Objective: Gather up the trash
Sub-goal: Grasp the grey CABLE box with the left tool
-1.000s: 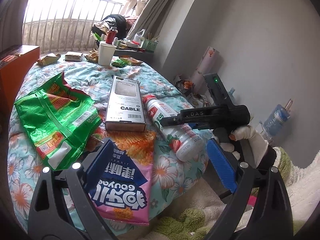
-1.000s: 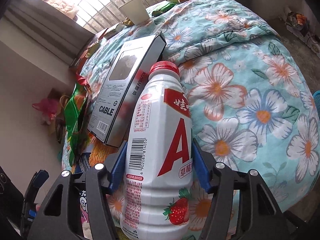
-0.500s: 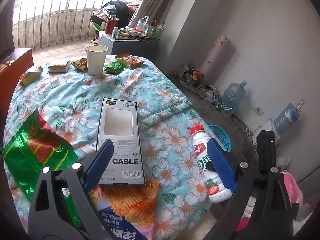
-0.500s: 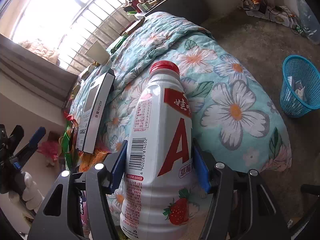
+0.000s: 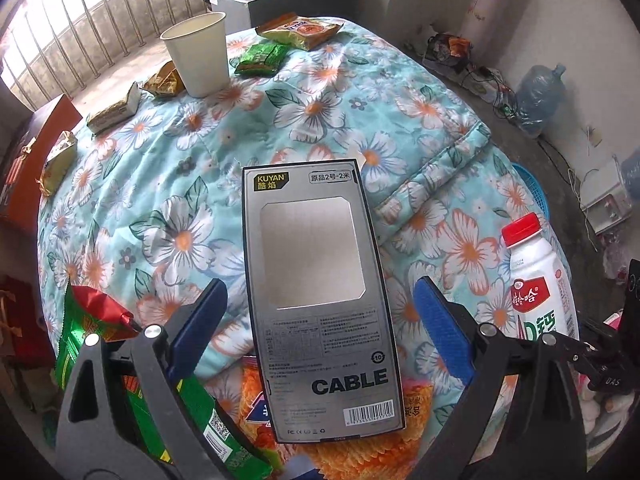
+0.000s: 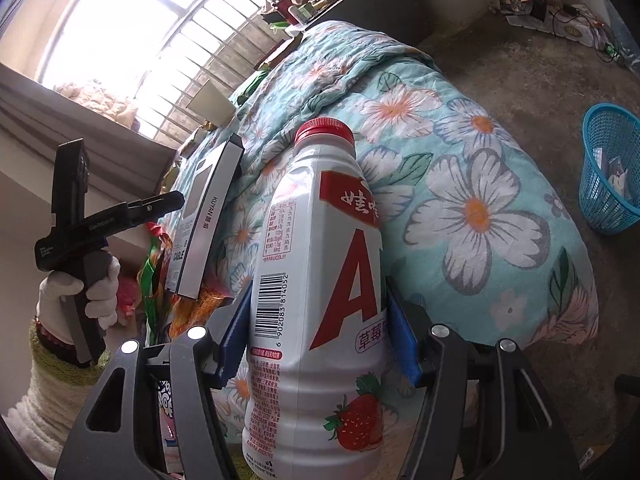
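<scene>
Now right gripper (image 6: 316, 344) clamps the bottle (image 6: 316, 300) — left gripper (image 5: 320, 328) gapes wide, empty, straddling the cable box (image 5: 316, 304).

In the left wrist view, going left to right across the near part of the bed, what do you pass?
Green snack bag → left gripper's near blue pad → cable box → its other blue pad → white drink bottle, held in the right gripper.

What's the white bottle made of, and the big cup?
The bottle looks like glossy plastic: smooth moulded body, shiny highlights, red screw cap. The cup seems to be matte paper: thin rolled rim and dull off-white wall, though that's less certain.
</scene>
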`<state>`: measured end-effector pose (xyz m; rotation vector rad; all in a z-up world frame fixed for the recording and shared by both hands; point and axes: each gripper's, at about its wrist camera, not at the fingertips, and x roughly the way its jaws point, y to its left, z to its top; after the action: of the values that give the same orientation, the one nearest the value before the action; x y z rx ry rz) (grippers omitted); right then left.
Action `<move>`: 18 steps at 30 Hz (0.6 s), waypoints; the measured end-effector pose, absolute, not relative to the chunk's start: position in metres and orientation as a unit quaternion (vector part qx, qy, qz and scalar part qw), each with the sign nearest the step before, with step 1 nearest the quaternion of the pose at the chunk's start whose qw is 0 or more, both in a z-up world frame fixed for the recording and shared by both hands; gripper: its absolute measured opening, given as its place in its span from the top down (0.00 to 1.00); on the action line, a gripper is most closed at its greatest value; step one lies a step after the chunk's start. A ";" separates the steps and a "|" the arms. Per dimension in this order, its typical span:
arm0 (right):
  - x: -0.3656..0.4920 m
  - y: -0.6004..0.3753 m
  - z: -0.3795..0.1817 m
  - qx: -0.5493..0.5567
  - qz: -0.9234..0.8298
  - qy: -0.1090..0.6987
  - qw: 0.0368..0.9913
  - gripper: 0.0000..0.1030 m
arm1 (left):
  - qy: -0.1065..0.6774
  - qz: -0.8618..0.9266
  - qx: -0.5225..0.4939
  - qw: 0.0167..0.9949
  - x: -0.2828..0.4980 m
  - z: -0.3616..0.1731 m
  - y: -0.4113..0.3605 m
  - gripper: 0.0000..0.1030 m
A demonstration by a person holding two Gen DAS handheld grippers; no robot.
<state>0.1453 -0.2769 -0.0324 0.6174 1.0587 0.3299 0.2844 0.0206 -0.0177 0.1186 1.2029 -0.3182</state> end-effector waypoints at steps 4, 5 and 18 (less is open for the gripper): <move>0.140 -0.279 -0.036 0.298 0.160 0.490 0.803 0.42 | 0.594 -0.141 0.049 0.791 0.294 -0.029 0.020 0.13; 0.140 -0.280 -0.036 0.301 0.161 0.490 0.802 0.42 | 0.603 -0.140 0.048 0.784 0.296 -0.033 0.019 0.13; 0.140 -0.292 -0.037 0.322 0.182 0.494 0.787 0.42 | 0.654 -0.119 0.079 0.743 0.312 -0.063 -0.008 0.13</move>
<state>0.1401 -0.2918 -0.0368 0.6949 1.0644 0.3922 0.3118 -0.0082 -0.0632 0.1721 1.4336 -0.2606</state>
